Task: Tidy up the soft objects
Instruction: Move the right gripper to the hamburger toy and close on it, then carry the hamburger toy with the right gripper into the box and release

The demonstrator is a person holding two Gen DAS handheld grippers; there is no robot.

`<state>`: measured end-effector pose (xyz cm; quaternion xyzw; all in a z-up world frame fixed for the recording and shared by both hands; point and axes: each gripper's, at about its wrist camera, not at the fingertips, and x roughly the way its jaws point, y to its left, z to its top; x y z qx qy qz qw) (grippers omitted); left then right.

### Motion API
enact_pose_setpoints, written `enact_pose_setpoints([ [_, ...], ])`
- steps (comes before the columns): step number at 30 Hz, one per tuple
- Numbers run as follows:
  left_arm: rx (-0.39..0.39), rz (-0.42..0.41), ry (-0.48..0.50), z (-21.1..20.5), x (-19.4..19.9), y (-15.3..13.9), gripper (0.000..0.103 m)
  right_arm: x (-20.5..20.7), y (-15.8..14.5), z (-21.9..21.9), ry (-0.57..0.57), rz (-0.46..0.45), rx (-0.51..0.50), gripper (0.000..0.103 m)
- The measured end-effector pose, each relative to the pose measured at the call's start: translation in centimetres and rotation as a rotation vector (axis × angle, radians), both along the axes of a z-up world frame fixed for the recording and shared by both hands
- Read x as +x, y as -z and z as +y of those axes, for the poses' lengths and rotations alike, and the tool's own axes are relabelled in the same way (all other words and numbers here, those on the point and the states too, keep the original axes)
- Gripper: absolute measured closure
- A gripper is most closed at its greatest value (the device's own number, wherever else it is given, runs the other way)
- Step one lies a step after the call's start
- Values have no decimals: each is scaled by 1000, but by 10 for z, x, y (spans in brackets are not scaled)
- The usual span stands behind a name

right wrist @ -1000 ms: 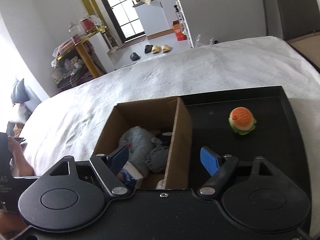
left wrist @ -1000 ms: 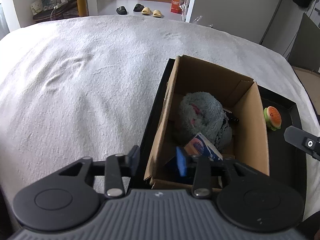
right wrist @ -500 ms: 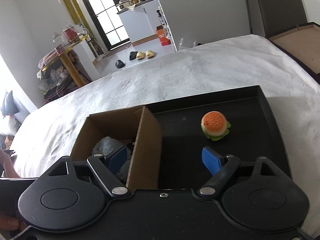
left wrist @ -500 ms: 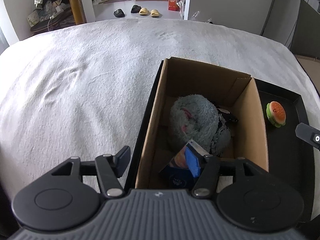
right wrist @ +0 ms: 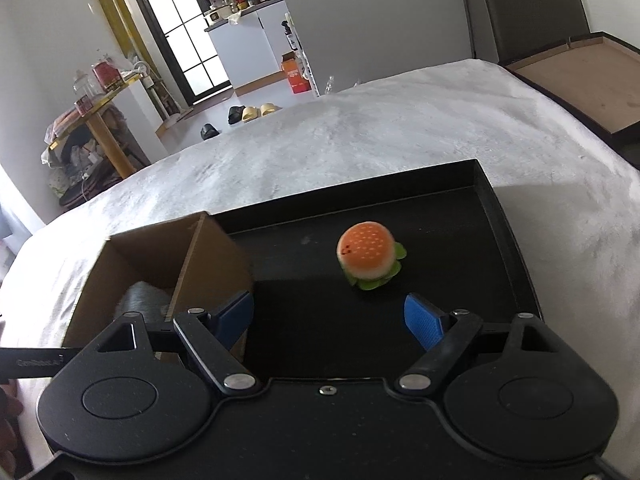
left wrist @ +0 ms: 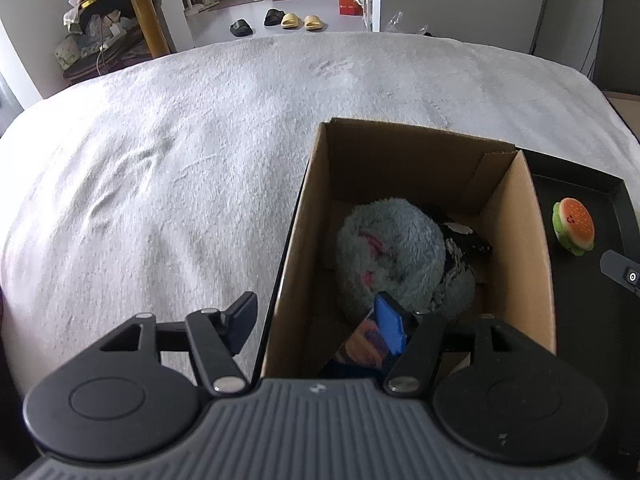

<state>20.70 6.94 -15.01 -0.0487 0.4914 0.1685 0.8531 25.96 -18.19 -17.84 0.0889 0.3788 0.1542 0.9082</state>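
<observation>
A cardboard box (left wrist: 516, 240) stands on a black tray (right wrist: 492, 208) on a white bed. Inside it lie a grey plush toy (left wrist: 388, 252) and a blue and orange packet (left wrist: 360, 344). A small burger plush (right wrist: 370, 254) sits on the tray right of the box; it also shows in the left wrist view (left wrist: 574, 226). My left gripper (left wrist: 316, 320) is open and empty, straddling the box's near left wall. My right gripper (right wrist: 330, 318) is open and empty, just in front of the burger. The box shows at the left of the right wrist view (right wrist: 200, 256).
The white bed cover (left wrist: 180, 160) spreads left of and behind the tray. The right gripper's tip (left wrist: 620, 274) shows at the left wrist view's right edge. A brown board (right wrist: 580, 80) lies beyond the bed's right side. Slippers (left wrist: 296, 20) and a cluttered table (left wrist: 112, 28) stand on the floor behind.
My right gripper has swung right, from over the box to facing the burger plush. My left gripper has drawn back and risen a little over the box's near left wall. Both stayed open.
</observation>
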Motion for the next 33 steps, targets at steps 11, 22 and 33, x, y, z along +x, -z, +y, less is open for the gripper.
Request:
enact_pose_setpoints([
  [11,77,25,26,-9,22,-1,38,35,28,-5,-13,4,-23,21],
  [22,142,65,69,-18,37,7,38,62,49,11,-52,-33,-72,21],
  [33,124,62,61,-17,35,6,37,56,51,-3,-14,-34,-118,68],
])
